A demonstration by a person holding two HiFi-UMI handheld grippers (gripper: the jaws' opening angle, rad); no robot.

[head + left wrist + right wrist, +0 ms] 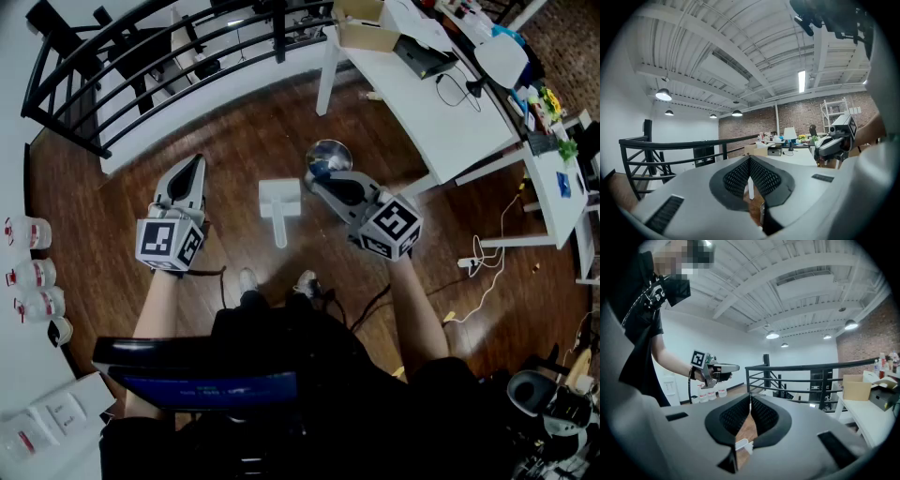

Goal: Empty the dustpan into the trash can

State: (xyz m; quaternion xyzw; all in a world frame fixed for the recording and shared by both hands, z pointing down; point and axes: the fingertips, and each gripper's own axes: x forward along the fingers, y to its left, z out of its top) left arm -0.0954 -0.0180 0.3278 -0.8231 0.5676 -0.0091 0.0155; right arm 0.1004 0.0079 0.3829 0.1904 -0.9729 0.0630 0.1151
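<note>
Both grippers are shut tight and hold nothing. The left gripper (194,164) has its fingers pressed together, and so does the right gripper (315,176).

One white dustpan (279,199) lies flat on the wood floor (234,141) between the two grippers. It is just to the left of the right fingers and well off to the right of the left fingers. Its long way runs from near to far. Its handle (279,231) points back at the person, and its wide mouth points away. The right gripper is nearer, so I think it is the one to grab the handle.

One shiny round trash can (328,153) stands just past the right fingers.

I count two grippers, one dustpan and one trash can.
</note>
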